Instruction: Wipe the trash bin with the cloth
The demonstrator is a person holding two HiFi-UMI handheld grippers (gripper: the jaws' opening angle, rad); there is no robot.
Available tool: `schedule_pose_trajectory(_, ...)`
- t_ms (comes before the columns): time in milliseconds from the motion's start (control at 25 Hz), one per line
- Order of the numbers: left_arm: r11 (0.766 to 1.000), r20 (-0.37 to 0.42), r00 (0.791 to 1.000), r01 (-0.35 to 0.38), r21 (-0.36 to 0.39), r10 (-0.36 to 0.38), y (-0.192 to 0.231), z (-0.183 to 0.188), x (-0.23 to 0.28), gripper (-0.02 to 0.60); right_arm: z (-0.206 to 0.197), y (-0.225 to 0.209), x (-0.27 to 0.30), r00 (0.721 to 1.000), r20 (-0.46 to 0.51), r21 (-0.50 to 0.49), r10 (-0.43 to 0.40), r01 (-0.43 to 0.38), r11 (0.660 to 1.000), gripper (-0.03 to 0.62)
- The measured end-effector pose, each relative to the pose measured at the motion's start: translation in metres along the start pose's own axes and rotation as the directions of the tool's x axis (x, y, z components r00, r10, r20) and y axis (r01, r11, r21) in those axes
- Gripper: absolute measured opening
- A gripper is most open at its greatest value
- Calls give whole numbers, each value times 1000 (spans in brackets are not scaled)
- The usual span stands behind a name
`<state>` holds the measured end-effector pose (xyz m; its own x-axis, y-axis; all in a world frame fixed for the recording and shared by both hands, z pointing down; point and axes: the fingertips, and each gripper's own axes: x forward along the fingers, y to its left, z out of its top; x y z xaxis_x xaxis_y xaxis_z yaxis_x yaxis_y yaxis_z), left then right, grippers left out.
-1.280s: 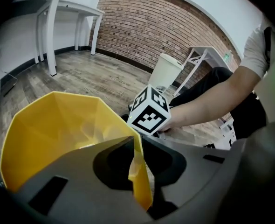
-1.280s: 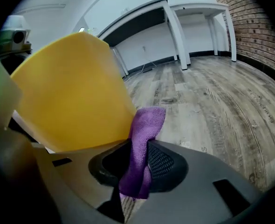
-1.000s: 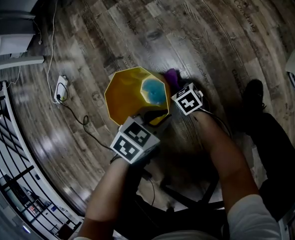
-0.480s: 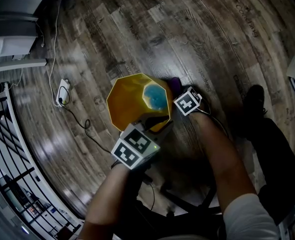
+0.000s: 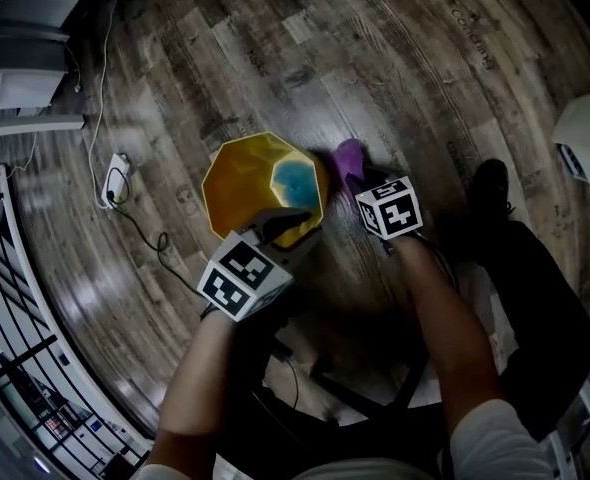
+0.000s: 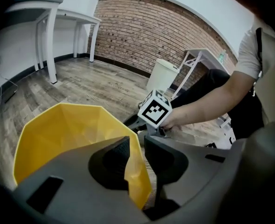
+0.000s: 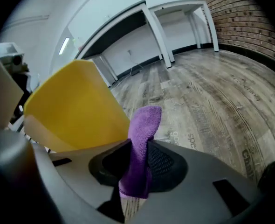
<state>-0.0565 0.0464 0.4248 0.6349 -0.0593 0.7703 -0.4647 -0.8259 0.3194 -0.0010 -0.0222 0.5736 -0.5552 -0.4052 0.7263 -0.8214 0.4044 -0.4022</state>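
Here's the trash bin [image 5: 250, 183], standing upright on the wooden floor [image 5: 425, 88] right in front of the person. It's bright yellow with a faceted, many-sided wall that flares out to a wide angular rim. From the head view you look straight down its mouth to a small blue-green bottom. The inside walls look clean and evenly yellow.

The left gripper [image 5: 293, 223] sits at the near edge of the rim. Its jaws have just been opening, and in the left gripper view the thin yellow wall stands between them. The wall leans by the inner pad with a sliver of daylight on the other side, so the jaws are parted narrowly and not clamping.

Over to the right gripper [image 5: 363, 180]: its jaws are closed tight on the cloth [image 5: 347, 156]. The cloth is a purple, fuzzy microfibre piece, pinched in the middle. One end stands up past the fingertips and the other hangs below.

The cloth is just beside the bin's outer wall on the right. It seems to be a touch clear of the plastic, though the angle makes that hard to call.

Off to the left, a white power strip [image 5: 115, 178] lies on the floor, well apart from the bin.
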Motion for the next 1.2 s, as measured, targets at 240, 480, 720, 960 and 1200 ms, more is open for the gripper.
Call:
schedule_pose_trajectory(240, 997, -32, 997, -68, 22, 68, 9, 6, -35, 80, -2, 22, -52, 997, 66, 42, 42, -45, 998, 106)
schedule_pose_trajectory(480, 968, -209, 965, -112, 223, 160, 30, 2, -76, 83, 14, 34, -68, 990, 117, 60, 79, -86, 994, 106)
schedule_pose_trajectory(720, 967, -248, 957, -93, 235, 152, 9, -49, -38, 155, 29, 62, -84, 960, 178, 43, 214, -225, 973, 106)
schedule_pose_trajectory(960, 954, -271, 958, -8, 299, 93, 7, -56, -21, 158, 44, 68, -101, 932, 223, 53, 287, -305, 951, 106)
schedule_pose_trajectory(1200, 955, -303, 953, 109, 275, -21, -18, -53, -30, 158, 57, 71, -114, 894, 260, 55, 365, -391, 919, 106)
